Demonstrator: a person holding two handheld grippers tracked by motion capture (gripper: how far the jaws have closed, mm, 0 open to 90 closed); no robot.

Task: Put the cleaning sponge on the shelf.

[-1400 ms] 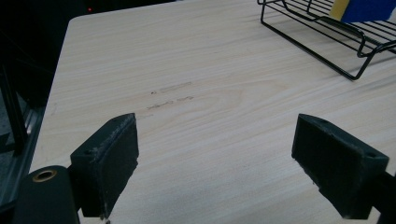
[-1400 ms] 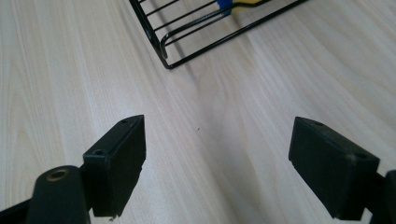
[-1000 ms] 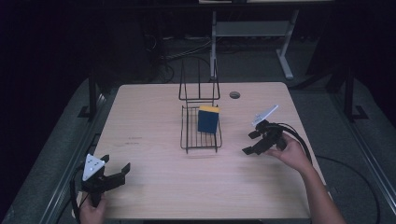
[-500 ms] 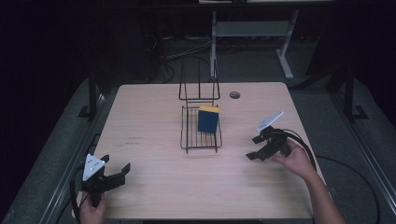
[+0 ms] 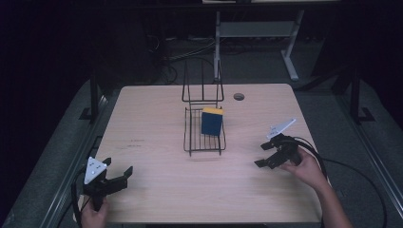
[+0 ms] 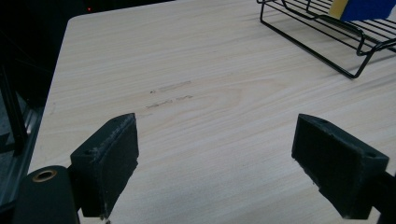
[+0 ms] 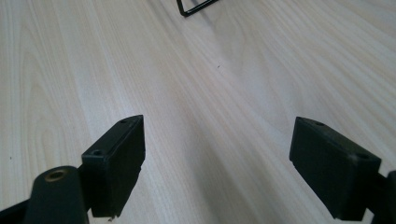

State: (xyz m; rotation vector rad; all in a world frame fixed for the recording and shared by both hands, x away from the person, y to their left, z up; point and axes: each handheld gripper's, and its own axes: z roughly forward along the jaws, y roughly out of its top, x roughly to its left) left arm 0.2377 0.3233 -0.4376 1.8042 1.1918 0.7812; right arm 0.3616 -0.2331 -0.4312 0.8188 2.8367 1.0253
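Evidently both are idle: my left hand-held gripper (image 5: 119,175) and right hand-held gripper (image 5: 263,155) gape wide, empty, flanking the black wire rack (image 5: 192,142) cradling the blue-and-yellow sponge (image 5: 211,121) mid-bench (image 5: 157,114).

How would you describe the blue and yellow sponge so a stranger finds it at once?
Start at the light wooden table. Near its middle lies a black wire rack. The sponge stands in it, the one coloured thing there: a blue block with a yellow top.
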